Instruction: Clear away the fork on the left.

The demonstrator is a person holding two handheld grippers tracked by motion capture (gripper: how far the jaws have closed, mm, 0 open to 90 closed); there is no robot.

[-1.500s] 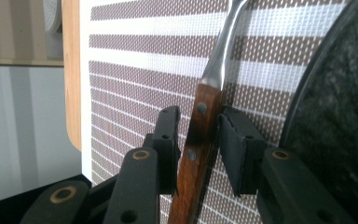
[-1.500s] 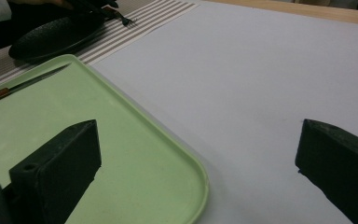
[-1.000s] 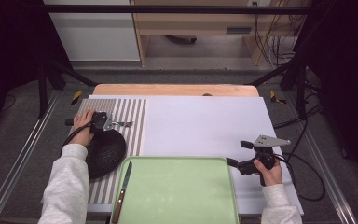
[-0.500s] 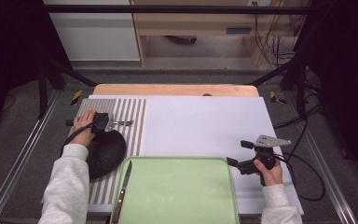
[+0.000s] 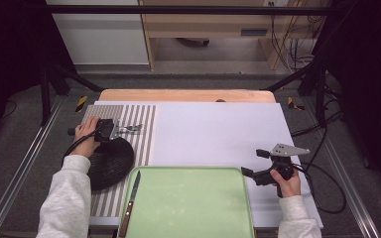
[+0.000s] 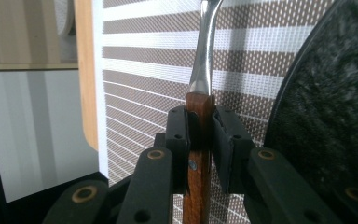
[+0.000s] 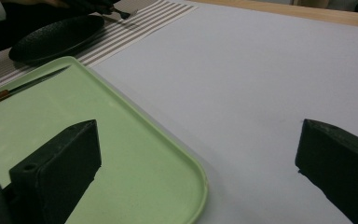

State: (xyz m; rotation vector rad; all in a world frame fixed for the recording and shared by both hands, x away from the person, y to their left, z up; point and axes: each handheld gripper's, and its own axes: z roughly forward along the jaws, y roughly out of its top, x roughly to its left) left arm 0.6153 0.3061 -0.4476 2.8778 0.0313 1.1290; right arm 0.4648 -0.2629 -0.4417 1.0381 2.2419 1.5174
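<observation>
Nearest the camera, one green tray [image 5: 188, 203] is set at the table's front edge, with one wooden-handled knife [image 5: 131, 198] laid along its left side. Just off its right corner, the right gripper [image 5: 252, 162] is held above the white sheet [image 5: 213, 129], jaws spread wide and nothing between them. Farther left, one black plate [image 5: 111, 161] is seen on one striped placemat [image 5: 139, 119]. Just beyond the plate, one fork [image 6: 205, 56] is kept over the mat, its wooden handle pinched in the pressed-together jaws of the left gripper [image 5: 108, 130], its steel tines pointed towards the sheet. Over the last second no shift can be made out in either hand or in any item; the fork is judged to be gripped but not yet carried anywhere. The wooden tabletop [image 5: 188, 95] is seen at the far edge.
</observation>
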